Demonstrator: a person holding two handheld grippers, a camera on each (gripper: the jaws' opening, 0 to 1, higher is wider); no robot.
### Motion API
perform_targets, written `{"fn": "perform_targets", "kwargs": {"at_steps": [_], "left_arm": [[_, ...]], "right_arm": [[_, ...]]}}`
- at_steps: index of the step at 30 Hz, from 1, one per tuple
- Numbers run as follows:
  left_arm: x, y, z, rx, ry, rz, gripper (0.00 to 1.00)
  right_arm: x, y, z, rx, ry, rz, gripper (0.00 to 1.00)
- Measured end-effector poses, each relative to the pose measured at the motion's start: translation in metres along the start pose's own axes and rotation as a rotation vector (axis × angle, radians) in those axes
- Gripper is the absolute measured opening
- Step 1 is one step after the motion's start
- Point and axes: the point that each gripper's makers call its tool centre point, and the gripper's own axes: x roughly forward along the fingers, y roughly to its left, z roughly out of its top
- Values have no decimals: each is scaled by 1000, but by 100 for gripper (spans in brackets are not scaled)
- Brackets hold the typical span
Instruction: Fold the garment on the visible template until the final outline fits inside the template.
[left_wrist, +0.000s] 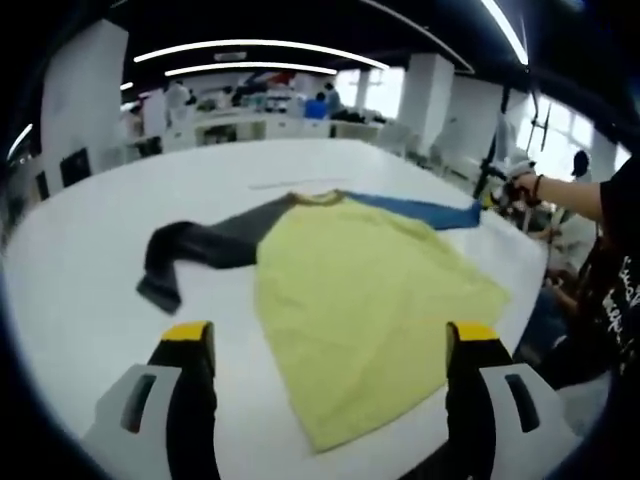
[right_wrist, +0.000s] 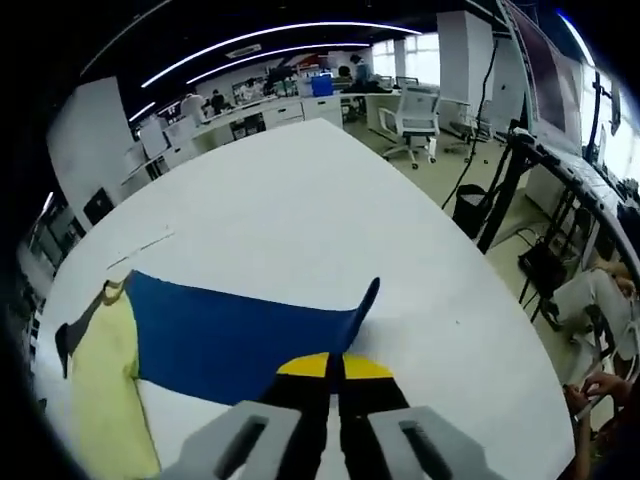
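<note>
In the right gripper view, the blue sleeve (right_wrist: 235, 340) disappears under the right gripper (right_wrist: 334, 366), whose shut tips hide the cuff they pinch. The yellow body (right_wrist: 105, 400) runs off the lower edge there. In the left gripper view, the template cannot be made out on the bench (left_wrist: 90, 260), and the far desks (left_wrist: 250, 120) are blurred.

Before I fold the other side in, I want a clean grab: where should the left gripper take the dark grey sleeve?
Probably at the cuff end of the dark grey sleeve, coming from the table's open side left of the shirt. The sleeve lies bent, its end doubled back, so the tip is the freest edge. The left gripper hangs open above the yellow body.
</note>
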Motion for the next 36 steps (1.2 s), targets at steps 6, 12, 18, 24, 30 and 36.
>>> {"fn": "perform_targets", "kwargs": {"at_steps": [6,12,18,24,30,36], "left_arm": [[-1,0,2,5,-5,-9,98],[-1,-2,5,1,-18,-31,99],[-4,-3,12,-22,-45,-47,99],[-6,-2,12,-23,-44,-51,99],[-7,-1,9,-27,-32,-50,99],[-7,0,6,-30,-26,-42,99]], "right_arm": [[4,30,16,-29,-23,63,0],[10,59,28,-50,-38,116,0],[16,86,35,-72,-39,157,0],[19,116,37,-126,-29,203,0],[19,145,37,-169,-28,247,0],[19,171,33,-209,-22,276,0]]}}
